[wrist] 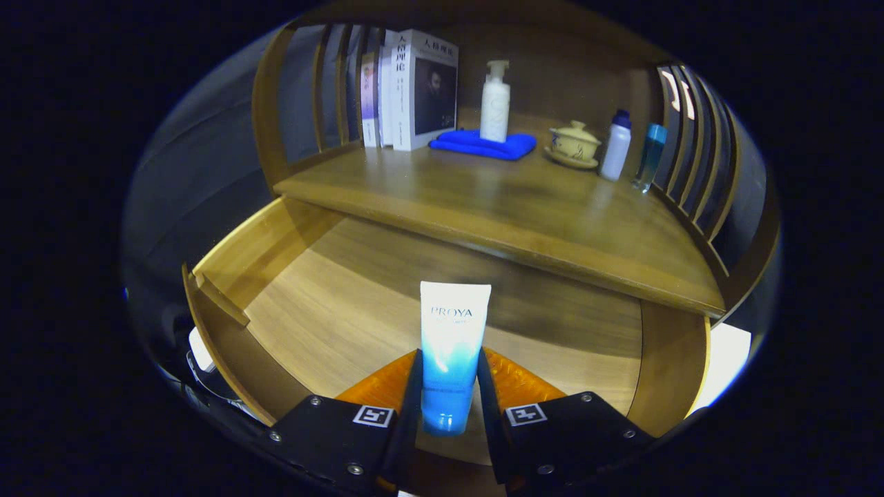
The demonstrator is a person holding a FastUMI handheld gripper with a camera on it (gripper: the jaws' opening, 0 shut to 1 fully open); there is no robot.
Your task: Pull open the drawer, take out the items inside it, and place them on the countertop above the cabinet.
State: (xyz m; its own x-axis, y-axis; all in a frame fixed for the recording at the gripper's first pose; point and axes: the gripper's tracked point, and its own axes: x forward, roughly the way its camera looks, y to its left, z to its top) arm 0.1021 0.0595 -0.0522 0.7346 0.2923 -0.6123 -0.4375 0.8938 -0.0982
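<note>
We see the white-and-blue tube (452,352) clamped between both fingers of our gripper (449,386), standing upright over the pulled-out drawer (331,304). Beyond it lies the countertop (511,207), where books (414,90), a pump bottle (495,102) on a blue cloth (483,145), a lidded cup (574,143) and two small bottles (632,148) stand along the back.

My gripper (449,386) points forward and a little downward, its two fingers (413,393) drawn in close and nearly parallel (both pressing on the sides of the tube (452,345) I hold), the tube's flat end standing out beyond the fingertips.
</note>
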